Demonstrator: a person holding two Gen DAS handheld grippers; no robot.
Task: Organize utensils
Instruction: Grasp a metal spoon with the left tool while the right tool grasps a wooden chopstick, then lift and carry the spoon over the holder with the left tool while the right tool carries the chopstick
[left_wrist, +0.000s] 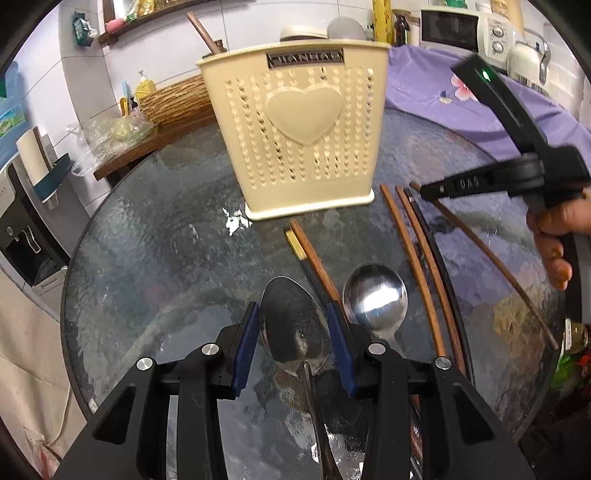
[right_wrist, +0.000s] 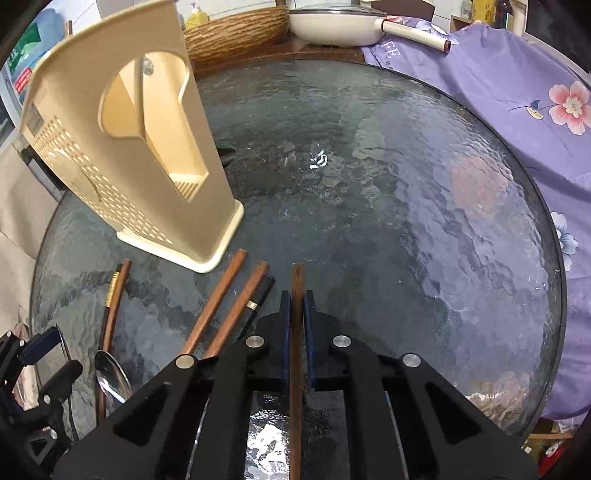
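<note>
Kitchen's round glass worktop (right_wrist: 424, 192) is holding everything: cream utensil holder (left_wrist: 306, 129) standing upright, chopsticks fanning out beside it. Left tool (left_wrist: 295, 328) is sitting open around a spoon (left_wrist: 295, 325), lining up a grab. Right tool (right_wrist: 296, 314) is closing on one brown chopstick (right_wrist: 296, 284), reaching in low.

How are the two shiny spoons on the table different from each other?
The pointed spoon has a long oval bowl; the round spoon beside it has a wider, rounder bowl. The pointed spoon lies between the open jaws of the left gripper; the round spoon lies outside them, to the right. The round spoon glares brightly, while the pointed one looks duller and spotted. Both are silver metal and lie on the glass table, bowls toward the cream holder.
</note>
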